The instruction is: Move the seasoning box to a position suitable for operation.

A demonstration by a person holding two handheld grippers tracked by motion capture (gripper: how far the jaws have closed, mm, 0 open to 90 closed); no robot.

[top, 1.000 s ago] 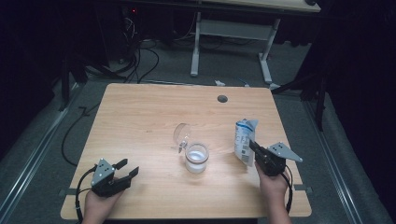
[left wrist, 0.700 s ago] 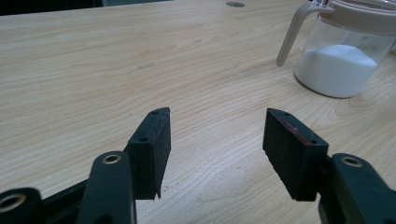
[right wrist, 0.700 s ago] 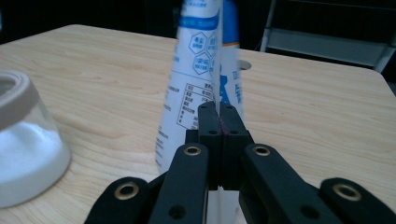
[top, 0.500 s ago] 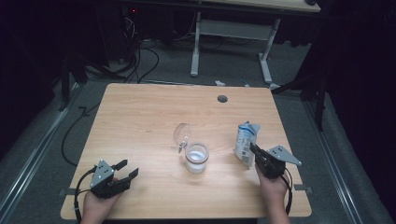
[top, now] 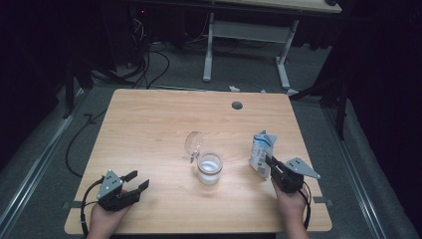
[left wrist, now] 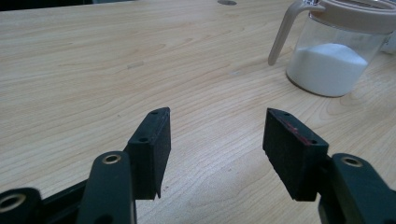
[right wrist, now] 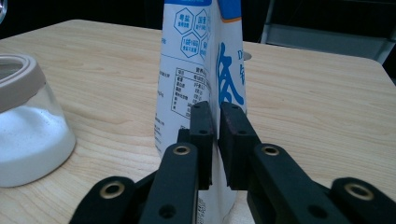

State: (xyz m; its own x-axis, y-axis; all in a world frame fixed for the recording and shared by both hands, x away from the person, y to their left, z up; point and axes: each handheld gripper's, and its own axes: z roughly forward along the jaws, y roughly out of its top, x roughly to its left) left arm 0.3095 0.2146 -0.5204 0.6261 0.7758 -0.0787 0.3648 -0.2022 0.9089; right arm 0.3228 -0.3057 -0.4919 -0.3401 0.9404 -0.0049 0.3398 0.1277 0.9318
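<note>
Releasing its pinch, the right gripper (right wrist: 215, 109) stands at the edge of a white-and-blue printed paper bag (right wrist: 201, 70) that sits upright on the light wooden table (top: 149, 124), right of centre and near the person's side. Its jaws have just been opening: a narrow gap shows between the black pads, the bag's thin side fold runs into that gap, and the pads no longer look pressed on it. Beside the bag, nearer the table's middle, sits a clear glass jar with a beige handled collar (top: 209, 168), holding white powder to about a third, its round transparent lid (top: 194, 142) swung open behind it. The left gripper (top: 133, 181) rests at the near left corner, jaws wide apart with nothing between them, well away from both things. Letting go cleanly probably means spreading the jaws well clear of the fold before drawing straight back, since a soft, top-heavy bag could tip toward the open jar if a pad drags on it.
</note>
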